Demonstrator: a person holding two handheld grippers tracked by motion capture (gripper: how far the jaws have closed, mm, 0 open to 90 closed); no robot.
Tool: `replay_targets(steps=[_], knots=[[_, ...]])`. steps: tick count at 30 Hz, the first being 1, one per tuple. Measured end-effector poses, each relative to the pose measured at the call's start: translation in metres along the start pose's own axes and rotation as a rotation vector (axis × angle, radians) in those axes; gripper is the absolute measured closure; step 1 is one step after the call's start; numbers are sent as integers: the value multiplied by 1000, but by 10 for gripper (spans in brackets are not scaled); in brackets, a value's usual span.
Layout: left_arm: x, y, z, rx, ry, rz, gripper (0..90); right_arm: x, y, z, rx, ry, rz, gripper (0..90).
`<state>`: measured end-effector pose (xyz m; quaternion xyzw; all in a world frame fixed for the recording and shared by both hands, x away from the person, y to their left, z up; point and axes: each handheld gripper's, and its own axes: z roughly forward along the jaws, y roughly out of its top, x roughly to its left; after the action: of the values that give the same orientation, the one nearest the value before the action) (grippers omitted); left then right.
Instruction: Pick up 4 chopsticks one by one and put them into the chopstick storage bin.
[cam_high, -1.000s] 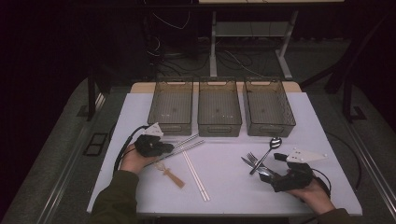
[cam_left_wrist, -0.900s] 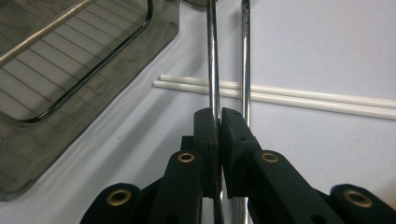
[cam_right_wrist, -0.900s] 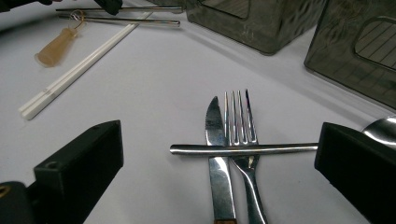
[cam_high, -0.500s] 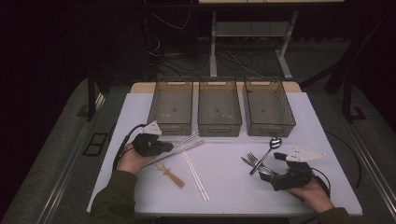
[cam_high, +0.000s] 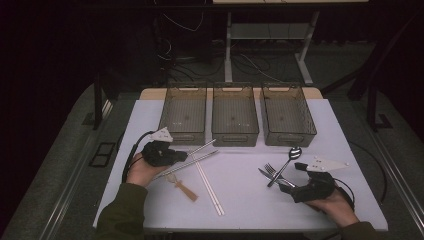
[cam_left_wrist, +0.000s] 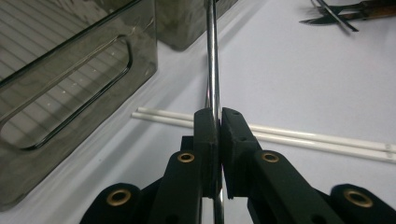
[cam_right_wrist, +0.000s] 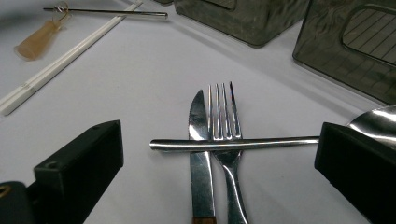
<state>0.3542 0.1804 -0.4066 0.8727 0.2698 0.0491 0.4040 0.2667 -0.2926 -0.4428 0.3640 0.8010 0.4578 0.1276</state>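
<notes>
My left gripper (cam_left_wrist: 219, 122) has its jaws clamped narrow on a metal chopstick (cam_left_wrist: 212, 60), the rod running straight out between the pads toward the left bin (cam_left_wrist: 70, 88). In the high view the same gripper (cam_high: 180, 156) sits just in front of that bin (cam_high: 184, 112), and it now stands slightly higher and closer to the bin than a second ago; I judge the chopstick lifted off the table (cam_high: 240, 200) at the held end. A second metal chopstick (cam_high: 202, 147) lies beside it, the white chopstick pair (cam_high: 207, 185) crosses behind the jaws, and a small wooden spoon (cam_high: 182, 189) lies near the hand. My right gripper (cam_right_wrist: 219, 154) has kept its place, jaws standing wide with nothing gripped; between them lie a knife (cam_right_wrist: 198, 140) and fork (cam_right_wrist: 224, 135) side by side, with a spoon handle (cam_right_wrist: 233, 143) laid across both. The middle bin (cam_high: 235, 112) and right bin (cam_high: 287, 112) look empty. I read this as a pick just completed; the next step would be carrying the chopstick over the bin rim, minding that the long free end may swing.
</notes>
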Motion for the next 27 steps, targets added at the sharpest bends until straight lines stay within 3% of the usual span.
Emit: replay_targets(steps=[16,27], knots=[[-6,18,-9,-47,17,-47,850,2,1,-2,-13,8,2,15],[-4,32,-14,-77,37,-73,851,4,1,-4,-21,10,6,15]])
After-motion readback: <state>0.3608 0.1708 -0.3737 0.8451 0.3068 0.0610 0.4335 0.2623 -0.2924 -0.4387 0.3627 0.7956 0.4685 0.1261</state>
